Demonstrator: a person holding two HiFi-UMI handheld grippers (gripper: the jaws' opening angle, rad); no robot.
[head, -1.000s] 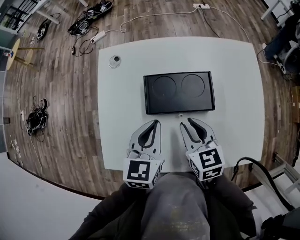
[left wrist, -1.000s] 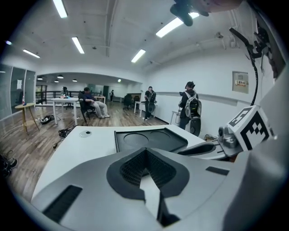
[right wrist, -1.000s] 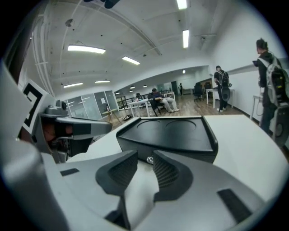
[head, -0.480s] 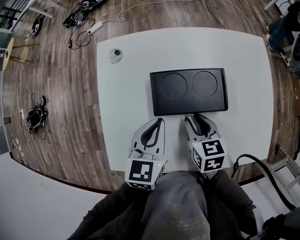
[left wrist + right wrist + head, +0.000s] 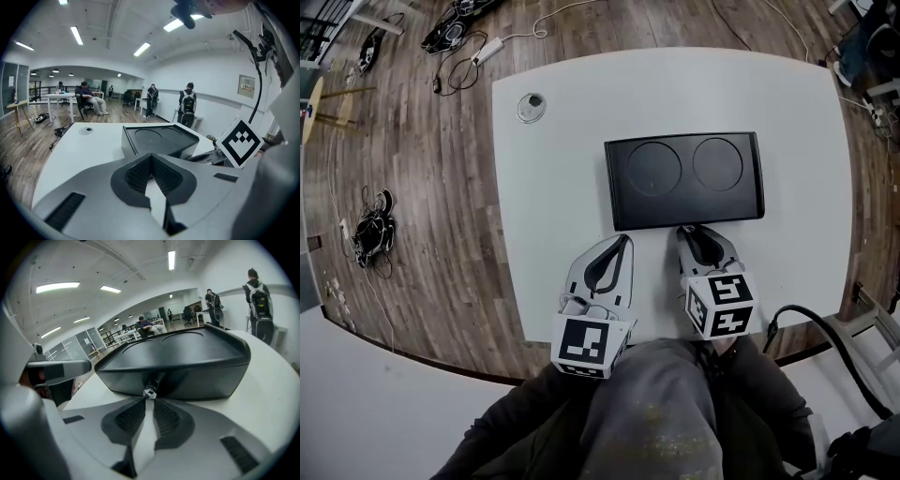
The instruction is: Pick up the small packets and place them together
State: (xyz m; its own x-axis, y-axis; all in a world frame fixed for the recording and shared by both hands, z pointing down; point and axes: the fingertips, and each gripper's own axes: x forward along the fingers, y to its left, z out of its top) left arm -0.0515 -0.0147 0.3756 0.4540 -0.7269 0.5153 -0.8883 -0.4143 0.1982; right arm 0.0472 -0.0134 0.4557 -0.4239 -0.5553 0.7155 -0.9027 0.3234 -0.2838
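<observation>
On the white table (image 5: pixel 553 187) lies a black tray (image 5: pixel 684 178) with two round marks on its top, and both claws rest on the table just in front of its near wall. The right claw (image 5: pixel 149 398) points at the middle of this wall. Its jaws have just been closing, and now their tips pinch a small packet (image 5: pixel 149 392), a tiny silvery crumpled thing. The packet is at the very end of the tips, not deeper between the ribbed pads, and it is just beside the dark wall of the tray; I cannot tell if it touches the wall. Behind the tips a narrow gap stays between the two jaws, and the white table is seen through it. The left claw (image 5: pixel 151 157) is clenched, its tips meet and nothing is between them. It lies beside the right claw, near the left corner of the tray but apart from it. A round cap (image 5: pixel 530 106) sits in the table near the far left corner, well apart from both claws.
</observation>
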